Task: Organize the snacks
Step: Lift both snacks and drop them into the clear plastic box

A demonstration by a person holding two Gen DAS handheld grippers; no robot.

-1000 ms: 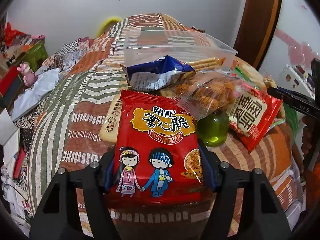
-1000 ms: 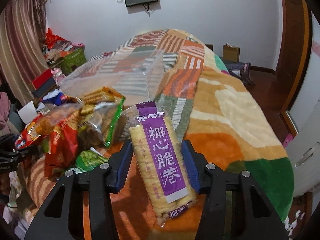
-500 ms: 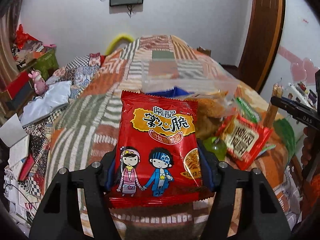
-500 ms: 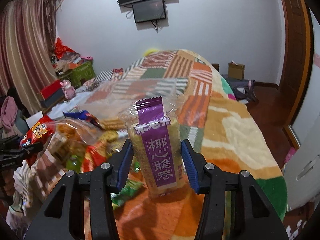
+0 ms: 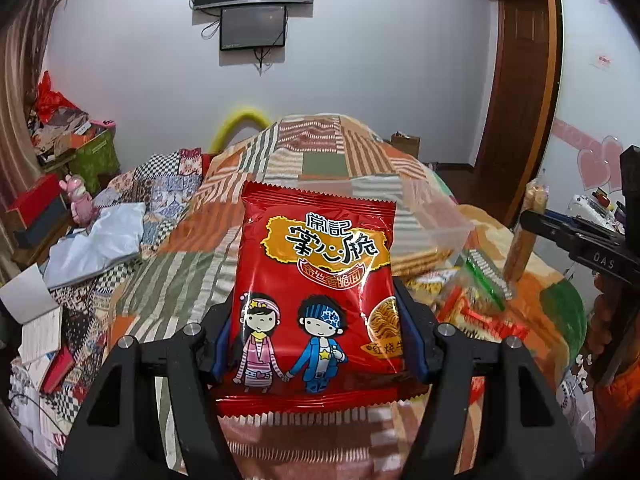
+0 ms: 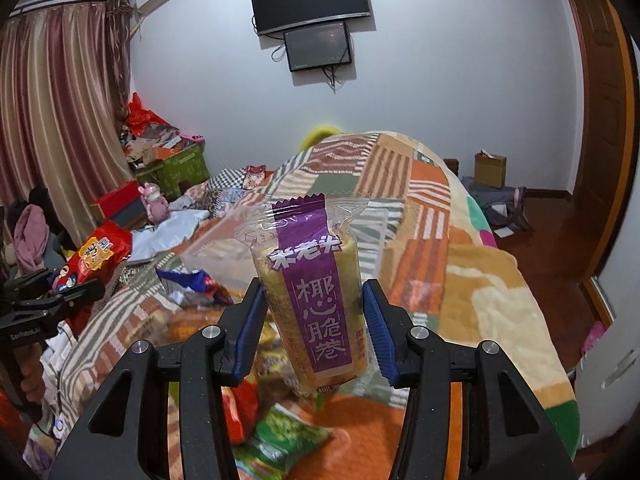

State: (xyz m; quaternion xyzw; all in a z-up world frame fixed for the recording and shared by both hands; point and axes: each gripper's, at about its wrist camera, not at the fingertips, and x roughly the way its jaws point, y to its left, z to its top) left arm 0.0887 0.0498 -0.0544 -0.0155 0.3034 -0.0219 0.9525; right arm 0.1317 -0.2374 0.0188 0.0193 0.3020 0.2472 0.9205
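My left gripper (image 5: 316, 328) is shut on a red noodle-snack packet (image 5: 316, 280) with two cartoon children, held upright above the bed. My right gripper (image 6: 314, 332) is shut on a clear packet with a purple label holding a yellow roll (image 6: 316, 300), also lifted. A clear plastic box (image 5: 436, 228) sits on the quilt behind the red packet. A heap of snack packets (image 5: 472, 296) lies to its right. The right gripper with its packet shows at the right edge of the left wrist view (image 5: 576, 240). The left gripper with the red packet shows at the left of the right wrist view (image 6: 52, 296).
A patchwork quilt (image 5: 312, 152) covers the bed. More snack packets (image 6: 288, 436) lie below my right gripper, with a blue packet (image 6: 192, 284) further back. Boxes and clutter (image 6: 168, 160) line the left wall. A door (image 5: 524, 92) stands at the right.
Both grippers have risen and tilted up with their packets. The snack heap and the clear box have dropped lower in both views, and the wall screens have come into sight.
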